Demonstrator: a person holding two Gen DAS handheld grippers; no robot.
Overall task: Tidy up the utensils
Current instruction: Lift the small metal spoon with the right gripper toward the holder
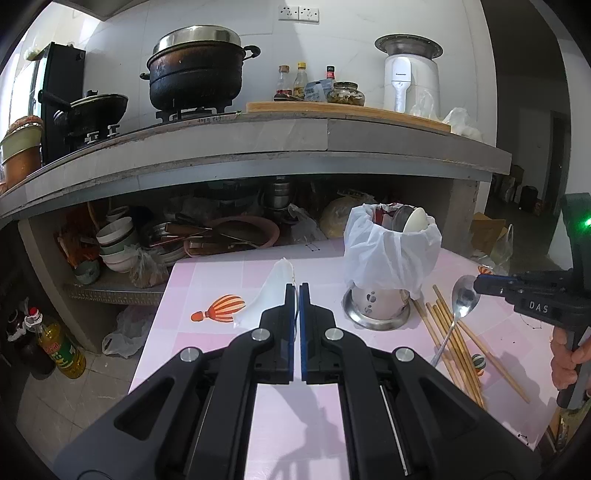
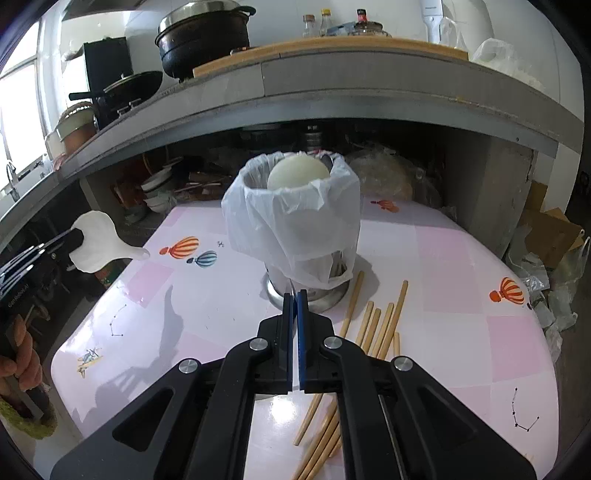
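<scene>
Pink table point(image 2: 461, 266): left tongs point(image 1: 294, 291) pinch white flat spoon point(image 1: 271, 291); right tongs point(image 2: 294, 299) clamp metal spoon point(image 1: 463, 297).

A lived-in home kitchen is shown. A blackened stockpot point(image 1: 195, 70) and a wok point(image 1: 94, 109) are set on gas burners along a worn concrete counter point(image 1: 258, 147), where sauce bottles point(image 1: 301, 79), a jar point(image 1: 345, 94), a white appliance point(image 1: 410, 83) and wall sockets point(image 1: 299, 14) are also seen. Beneath the counter an open shelf point(image 1: 110, 286) is crammed with stacked bowls point(image 1: 116, 242) and pans, a bottle of cooking oil point(image 1: 61, 345) is stood on the tiled floor, and a pink patterned tabletop point(image 2: 461, 295) is placed in front.
</scene>
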